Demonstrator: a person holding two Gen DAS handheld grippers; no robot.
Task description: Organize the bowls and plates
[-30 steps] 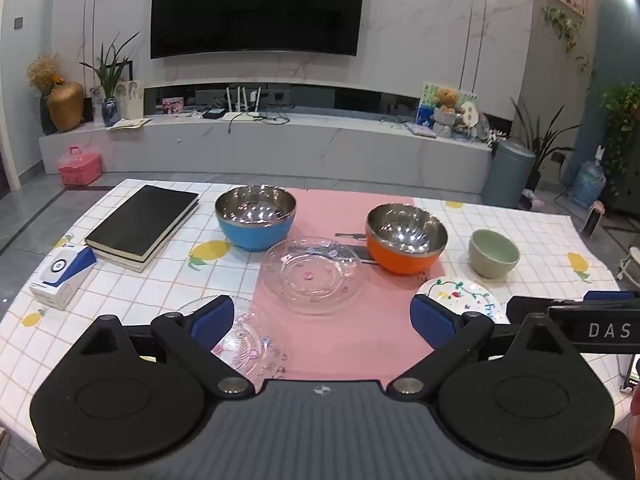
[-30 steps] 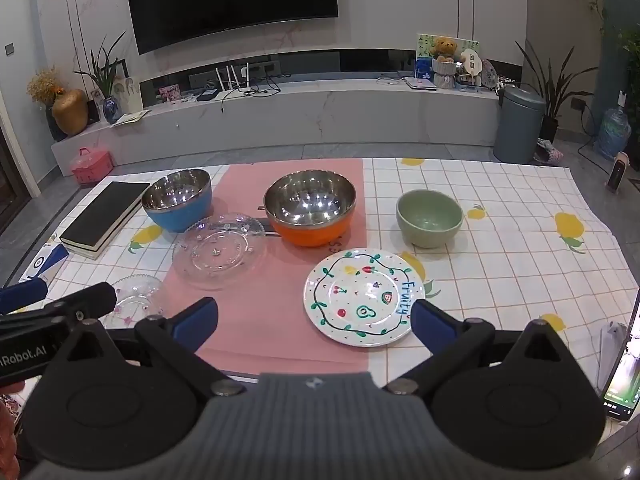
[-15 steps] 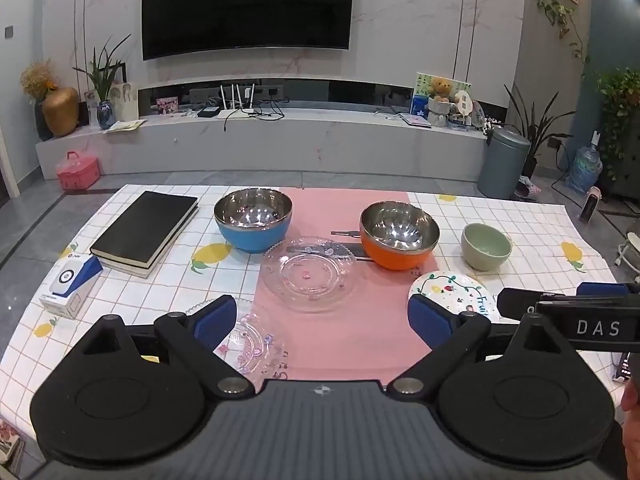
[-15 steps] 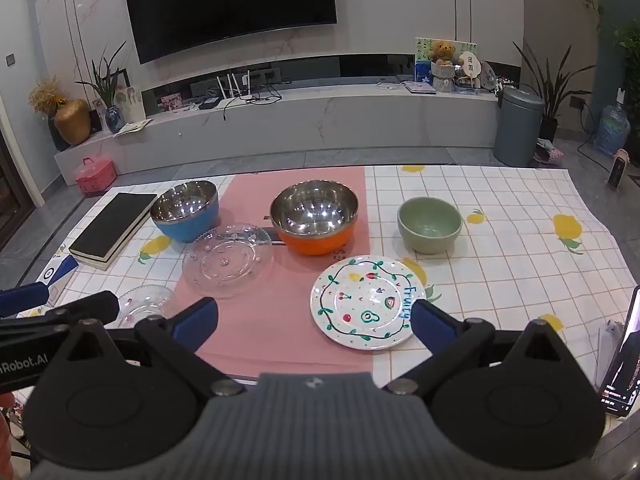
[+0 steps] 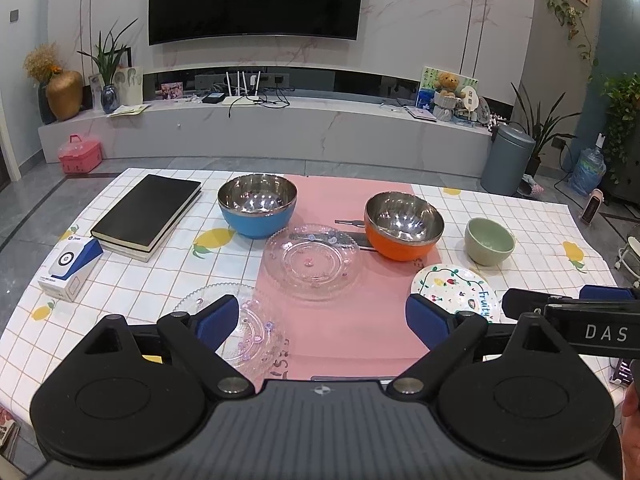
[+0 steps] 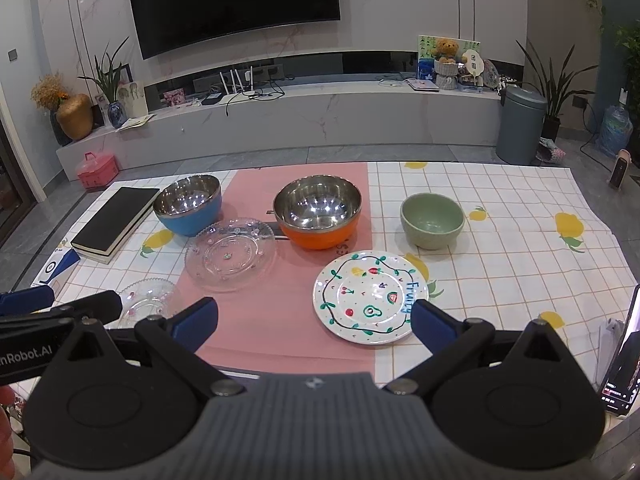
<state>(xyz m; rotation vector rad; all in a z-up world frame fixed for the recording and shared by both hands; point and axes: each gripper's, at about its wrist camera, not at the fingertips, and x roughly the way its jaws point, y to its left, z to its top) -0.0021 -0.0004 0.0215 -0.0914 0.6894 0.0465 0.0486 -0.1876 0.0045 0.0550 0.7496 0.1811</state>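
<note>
a: left wrist view: the left gripper (image 5: 322,318) hangs above the near table edge, jaws spread wide and holding nothing. a small glass plate (image 5: 232,330) lies under its left finger; a larger glass plate (image 5: 312,260) sits on the pink runner (image 5: 340,320).

b: and the bowls?

a: a blue bowl (image 5: 258,206) and an orange bowl (image 5: 404,226) stand behind the larger glass plate, a green bowl (image 5: 490,241) to the right, a painted plate (image 5: 452,286) near it. a black book (image 5: 148,210) lies far left.

b: right wrist view?

a: the right gripper (image 6: 314,320) is also spread and empty, above the near edge. the painted plate (image 6: 370,296) lies just ahead between its fingers, the green bowl (image 6: 432,221) beyond, apart from it.
</note>
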